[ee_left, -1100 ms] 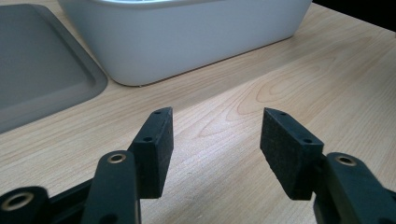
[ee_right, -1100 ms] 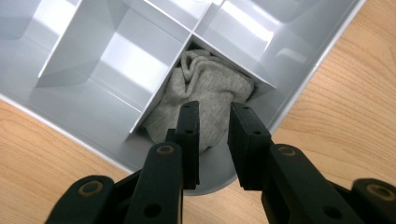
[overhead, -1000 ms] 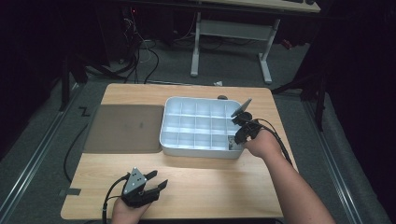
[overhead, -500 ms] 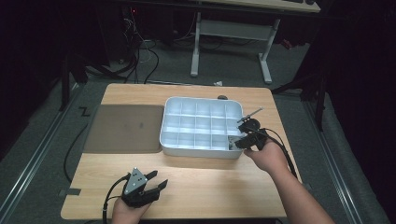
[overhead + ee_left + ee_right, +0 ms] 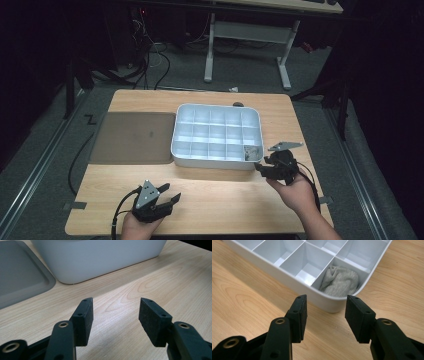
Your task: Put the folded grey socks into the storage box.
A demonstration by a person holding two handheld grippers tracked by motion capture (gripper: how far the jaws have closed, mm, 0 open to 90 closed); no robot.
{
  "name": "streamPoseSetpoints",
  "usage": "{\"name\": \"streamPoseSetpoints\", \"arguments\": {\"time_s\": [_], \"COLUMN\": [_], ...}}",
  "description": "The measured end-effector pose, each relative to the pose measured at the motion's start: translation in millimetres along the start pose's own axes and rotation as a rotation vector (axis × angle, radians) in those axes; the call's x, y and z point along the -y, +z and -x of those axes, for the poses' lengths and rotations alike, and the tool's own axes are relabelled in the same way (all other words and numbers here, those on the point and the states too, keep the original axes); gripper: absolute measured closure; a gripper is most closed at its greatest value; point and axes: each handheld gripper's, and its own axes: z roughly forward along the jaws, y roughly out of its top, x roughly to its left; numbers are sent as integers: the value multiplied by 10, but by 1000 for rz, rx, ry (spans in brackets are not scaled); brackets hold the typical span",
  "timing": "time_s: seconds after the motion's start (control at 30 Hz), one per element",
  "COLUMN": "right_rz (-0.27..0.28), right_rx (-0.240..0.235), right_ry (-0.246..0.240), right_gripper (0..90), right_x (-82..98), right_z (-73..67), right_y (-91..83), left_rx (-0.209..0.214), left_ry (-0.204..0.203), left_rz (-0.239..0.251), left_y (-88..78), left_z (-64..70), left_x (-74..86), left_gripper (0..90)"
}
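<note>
A white divided tray [image 5: 217, 132] stands in the middle of the wooden table. A crumpled grey cloth [image 5: 340, 281] lies in its near right corner compartment [image 5: 251, 152]. My right gripper [image 5: 262, 167] hovers just in front of that corner, off the tray, and points at it. Its jaws have just been opening and now stand wide with nothing between them [image 5: 325, 301]. My left gripper [image 5: 170, 197] rests near the front edge at the left, open and empty [image 5: 116, 303], facing the tray's outer wall [image 5: 100, 257].
A flat grey mat [image 5: 132, 137] lies left of the tray, and its corner is in the left gripper view [image 5: 17, 277]. Bare wood runs between the tray and the front edge. A small dark object [image 5: 238, 104] sits behind the tray. Desk legs and cables stand beyond the table.
My right gripper has pulled back from above the tray's right corner toward the person and opened its jaws. The grey cloth stays in the corner compartment. The left gripper has not moved.
</note>
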Motion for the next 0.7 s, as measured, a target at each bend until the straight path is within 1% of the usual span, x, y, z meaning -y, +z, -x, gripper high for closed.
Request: {"name": "streamPoseSetpoints", "arguments": {"time_s": [0.07, 0.1, 0.13, 0.2, 0.23, 0.3, 0.33, 0.37, 0.5, 0.53, 0.57, 0.6, 0.63, 0.67, 0.7], "right_rz": [30, 53, 65, 109, 123, 167, 178, 195, 232, 253, 281, 283, 266, 263, 292], "right_rx": [-10, -11, -9, -13, -8, 3, 5, 9, -9, -2, 21, 2, 0, 31, 53], "right_ry": [-9, 1, 2, 8, 10, 0, -2, 8, 57, 63, 73, 54, 17, 2, 20], "right_gripper": [525, 526, 525, 522, 523, 506, 501, 500, 492, 490, 521, 503, 490, 490, 491], "right_x": [124, 206, 254, 383, 445, 568, 612, 698, 880, 941, 1001, 1029, 1024, 1026, 1045], "right_z": [-32, -54, -63, -96, -115, -156, -172, -212, -311, -351, -383, -398, -405, -407, -383], "right_y": [22, 37, 48, 76, 92, 123, 136, 164, 221, 217, 205, 197, 174, 149, 114], "left_rx": [1, 3, 3, 1, -1, -4, -3, 1, 13, 12, 13, 14, 15, 14, 14], "left_ry": [-1, -2, -3, -9, -12, -12, -11, -10, -13, -12, -12, -9, -6, -3, -6], "left_rz": [-1, -2, -2, 1, 3, 6, 8, 7, 5, 3, 3, 5, 5, 3, 0], "left_y": [-3, -3, -2, -6, -11, -20, -23, -25, -18, -17, -16, -16, -14, -3, 9], "left_z": [4, 4, 5, 3, 3, 3, 4, 2, -5, -2, 4, 11, 17, 23, 22], "left_x": [-2, -2, -2, -2, -3, -6, -9, -11, -15, -15, -16, -17, -17, -15, -12], "left_gripper": [462, 463, 463, 463, 463, 463, 463, 464, 465, 465, 465, 464, 464, 463, 463]}}
